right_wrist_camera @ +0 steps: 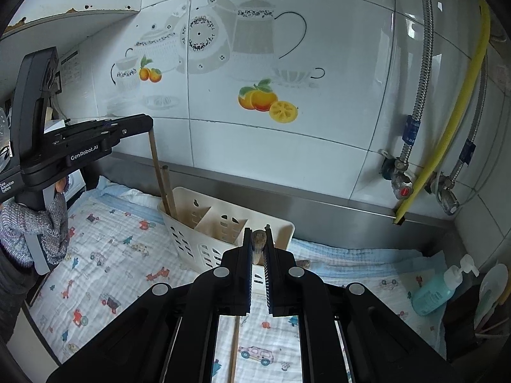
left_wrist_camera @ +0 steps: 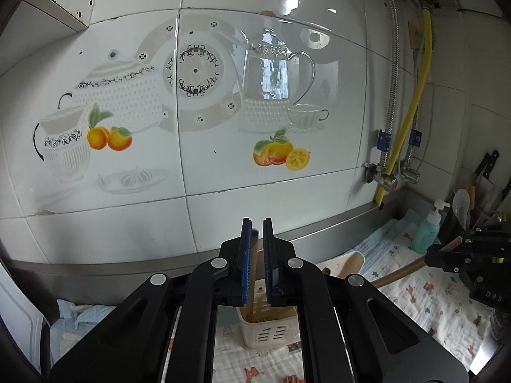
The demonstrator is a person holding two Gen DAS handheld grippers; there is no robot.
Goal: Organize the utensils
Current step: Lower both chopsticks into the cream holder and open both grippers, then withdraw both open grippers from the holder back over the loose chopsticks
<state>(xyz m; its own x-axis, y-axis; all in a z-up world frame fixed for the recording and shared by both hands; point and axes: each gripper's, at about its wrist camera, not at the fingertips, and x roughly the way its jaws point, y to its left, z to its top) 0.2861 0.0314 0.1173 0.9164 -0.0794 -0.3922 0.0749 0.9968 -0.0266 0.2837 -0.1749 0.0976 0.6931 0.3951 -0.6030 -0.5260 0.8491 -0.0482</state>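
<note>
Glossy painted tiles back our quilted, cartoon-print cloth. Our left gripper pinches a slim wooden chopstick, nearly upright, its lower end hidden inside the slotted cream plastic caddy beside a second stick. Our right gripper clamps a rounded wooden handle; its far end is cut off behind the fingers.

Lower end of the chopstick in the left gripper is hidden by the gripper body. The wooden utensil in the right gripper shows only a rounded tip, type unclear. Items in the dark holder at the counter's right end are cut by the frame edge.
</note>
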